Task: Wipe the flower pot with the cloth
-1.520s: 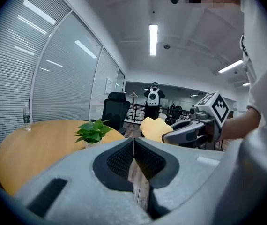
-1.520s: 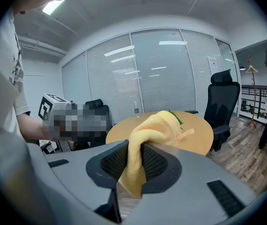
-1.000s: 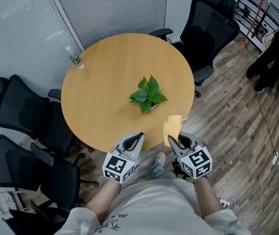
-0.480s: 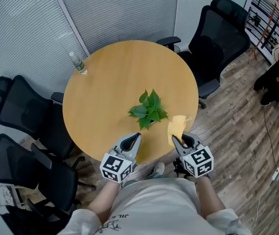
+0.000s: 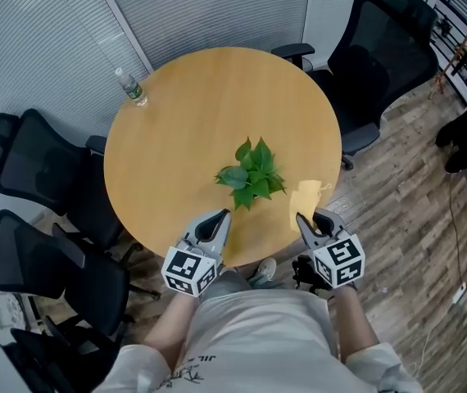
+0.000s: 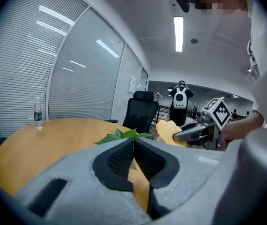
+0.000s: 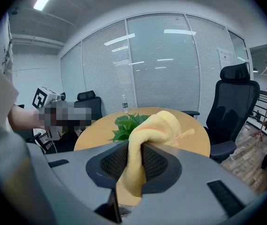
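Head view – cloth pinched in right gripper, pot not yet touched

I'm looking down on a round wooden table (image 5: 176, 121) with a small potted plant (image 5: 251, 173) sitting near its middle. Green leaves are covering the flower pot from above, so I'm not making out the pot itself. I'm holding both grippers over the near edge of the table, pointing toward the plant and apart from it.

The left gripper (image 5: 219, 216) is sitting just left of the plant. In the left gripper view its jaws are pressing together with nothing between them.

The right gripper (image 5: 302, 220) is sitting to the plant's right. In the right gripper view its jaws are clamping a yellow cloth (image 7: 157, 125), which is bunching up above the pads and flopping forward. The cloth is hanging over the table beside the leaves without touching them.

A clear plastic bottle with a green label (image 5: 133, 88) is standing upright at the far left rim of the table. Black office chairs (image 5: 37, 178) are ringing the table on the wood-look floor (image 5: 414, 211).
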`<state>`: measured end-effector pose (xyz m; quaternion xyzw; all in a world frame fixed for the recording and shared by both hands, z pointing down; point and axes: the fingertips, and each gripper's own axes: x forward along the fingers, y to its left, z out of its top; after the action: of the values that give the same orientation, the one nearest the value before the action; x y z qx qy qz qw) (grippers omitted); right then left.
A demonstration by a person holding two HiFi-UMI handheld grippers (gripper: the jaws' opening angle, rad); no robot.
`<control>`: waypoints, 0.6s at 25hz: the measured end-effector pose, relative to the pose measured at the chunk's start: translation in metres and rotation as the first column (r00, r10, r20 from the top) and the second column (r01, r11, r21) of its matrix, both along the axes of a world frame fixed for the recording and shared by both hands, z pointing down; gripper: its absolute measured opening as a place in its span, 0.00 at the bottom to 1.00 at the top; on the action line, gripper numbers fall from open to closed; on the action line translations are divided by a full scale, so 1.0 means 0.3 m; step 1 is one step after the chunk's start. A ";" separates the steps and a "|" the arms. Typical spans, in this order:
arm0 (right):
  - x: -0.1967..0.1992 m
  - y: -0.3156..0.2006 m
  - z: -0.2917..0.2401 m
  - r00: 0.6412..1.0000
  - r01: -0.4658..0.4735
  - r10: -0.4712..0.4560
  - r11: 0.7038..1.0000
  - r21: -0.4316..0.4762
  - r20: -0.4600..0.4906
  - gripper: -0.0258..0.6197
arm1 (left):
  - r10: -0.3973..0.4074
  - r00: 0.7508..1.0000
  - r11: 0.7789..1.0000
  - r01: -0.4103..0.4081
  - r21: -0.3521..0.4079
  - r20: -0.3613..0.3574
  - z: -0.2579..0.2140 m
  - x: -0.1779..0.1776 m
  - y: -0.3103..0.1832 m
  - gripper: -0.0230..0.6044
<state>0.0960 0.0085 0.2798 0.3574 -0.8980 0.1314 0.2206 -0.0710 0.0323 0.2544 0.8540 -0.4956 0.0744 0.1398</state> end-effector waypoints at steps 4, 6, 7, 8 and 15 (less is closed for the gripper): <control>0.009 -0.007 0.026 1.000 -0.014 0.013 1.000 -0.020 -0.016 0.14 | -0.008 1.000 1.000 0.008 -0.013 0.012 0.023 -0.030 -0.010 0.06; 0.013 -0.015 0.037 0.999 -0.028 0.027 0.999 -0.029 -0.021 0.14 | -0.005 1.000 1.000 0.005 -0.023 0.014 0.037 -0.044 -0.020 0.06; 0.015 -0.020 0.043 0.999 -0.035 0.034 0.999 -0.034 -0.025 0.14 | -0.001 1.000 1.000 0.002 -0.027 0.015 0.043 -0.051 -0.026 0.06; 0.017 -0.025 0.049 0.999 -0.042 0.041 0.998 -0.038 -0.030 0.14 | 0.004 1.000 1.000 -0.003 -0.030 0.018 0.048 -0.057 -0.033 0.06; 0.019 -0.073 0.091 0.993 -0.083 0.076 0.994 -0.070 -0.089 0.14 | 0.058 0.996 0.996 -0.053 -0.070 0.066 0.110 -0.111 -0.098 0.06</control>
<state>0.1018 -0.0132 0.3072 0.3899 -0.8673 0.1574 0.2665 -0.1041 0.0031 0.2873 0.8592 -0.4732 0.1243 0.1497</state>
